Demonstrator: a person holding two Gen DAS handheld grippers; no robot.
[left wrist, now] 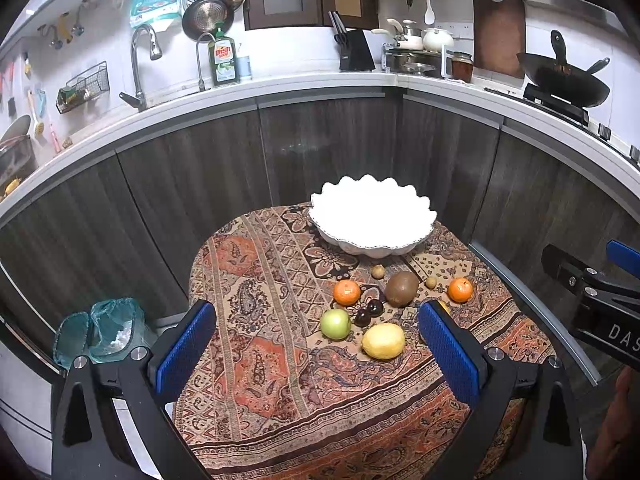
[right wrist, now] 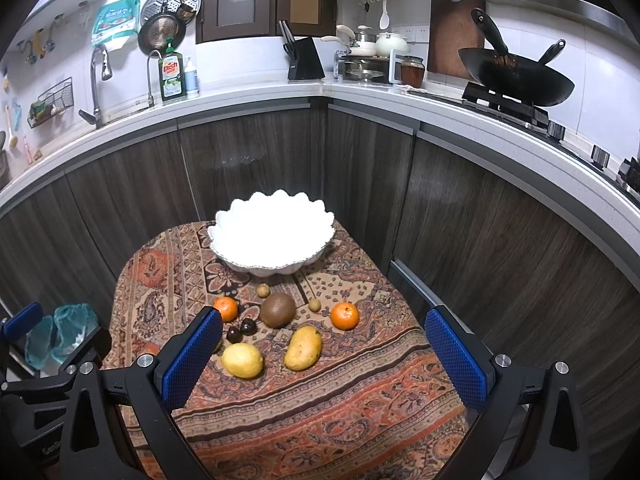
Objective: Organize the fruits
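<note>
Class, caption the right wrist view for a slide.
Open right gripper above fruit scattered before an empty white bowl.

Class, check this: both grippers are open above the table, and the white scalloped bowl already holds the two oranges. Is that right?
Not quite. The white scalloped bowl is empty; both oranges lie on the patterned tablecloth, as the right wrist view shows. The left gripper and right gripper are indeed open.

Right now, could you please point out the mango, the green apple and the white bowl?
mango (right wrist: pixel 303 348): right wrist view, middle of its skin.
green apple (left wrist: pixel 335 323): left wrist view, its centre.
white bowl (right wrist: pixel 240 267): right wrist view, front outer wall.
</note>
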